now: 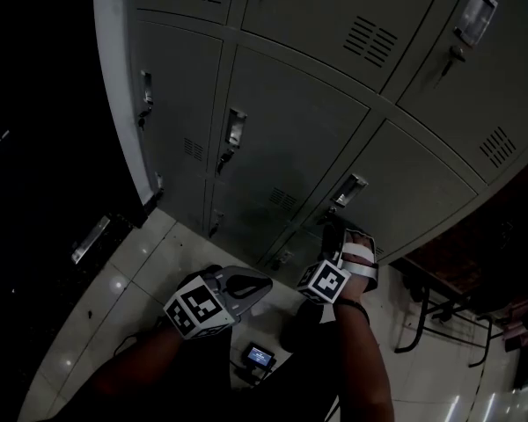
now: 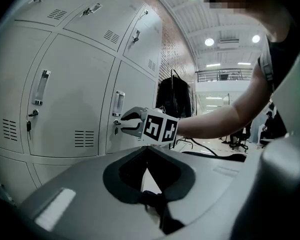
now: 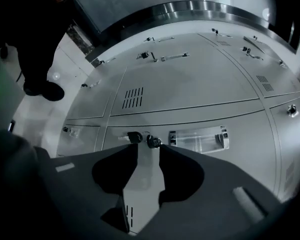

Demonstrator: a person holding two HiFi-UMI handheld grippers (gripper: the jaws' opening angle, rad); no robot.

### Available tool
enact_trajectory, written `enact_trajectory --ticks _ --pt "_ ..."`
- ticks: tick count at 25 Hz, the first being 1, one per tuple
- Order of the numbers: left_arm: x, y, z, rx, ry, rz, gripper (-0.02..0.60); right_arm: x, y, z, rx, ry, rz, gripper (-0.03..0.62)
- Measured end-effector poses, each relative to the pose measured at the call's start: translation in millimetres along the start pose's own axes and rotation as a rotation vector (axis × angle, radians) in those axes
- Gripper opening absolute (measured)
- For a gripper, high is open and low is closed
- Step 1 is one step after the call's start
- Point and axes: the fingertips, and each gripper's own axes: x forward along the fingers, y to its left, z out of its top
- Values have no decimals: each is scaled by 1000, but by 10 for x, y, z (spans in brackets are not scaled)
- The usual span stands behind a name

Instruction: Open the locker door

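Observation:
The grey locker door (image 1: 414, 178) has a clear pull handle (image 1: 350, 190) and, just below it, a keyed lock (image 1: 329, 214). My right gripper (image 1: 338, 233) is at that lock with its jaws open. In the right gripper view the lock with its key (image 3: 146, 140) sits just past the tips of the right gripper (image 3: 149, 151), beside the handle (image 3: 197, 138), and nothing is pinched. The left gripper view shows the right gripper (image 2: 126, 123) at the lock under the handle (image 2: 118, 103). My left gripper (image 1: 262, 285) hangs back from the lockers, shut and empty (image 2: 147, 151).
Rows of shut grey lockers (image 1: 282, 139) surround the target door. A small device with a lit screen (image 1: 260, 356) lies on the tiled floor between my arms. Black metal furniture legs (image 1: 422, 315) stand at the right. A dark coat (image 2: 172, 96) hangs past the lockers.

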Motion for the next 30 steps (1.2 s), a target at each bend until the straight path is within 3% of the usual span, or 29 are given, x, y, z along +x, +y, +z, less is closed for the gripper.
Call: enact_trajectory --ticks 3,6,13,20,30 --pt "-16 4 1 0 -3 0 12 67 7 58 -39 2 -16 127" --pt "2 -11 -13 6 6 1 12 102 -3 82 -34 9 -24 32" --pt "12 -7 -23 4 12 0 12 -59 35 87 38 -13 -19 23" --pt "9 -10 -41 10 18 1 12 -634 221 63 40 -81 -45 23" --pt "106 -82 -76 31 48 -4 12 -1502 477 -393 62 -90 -77 25"
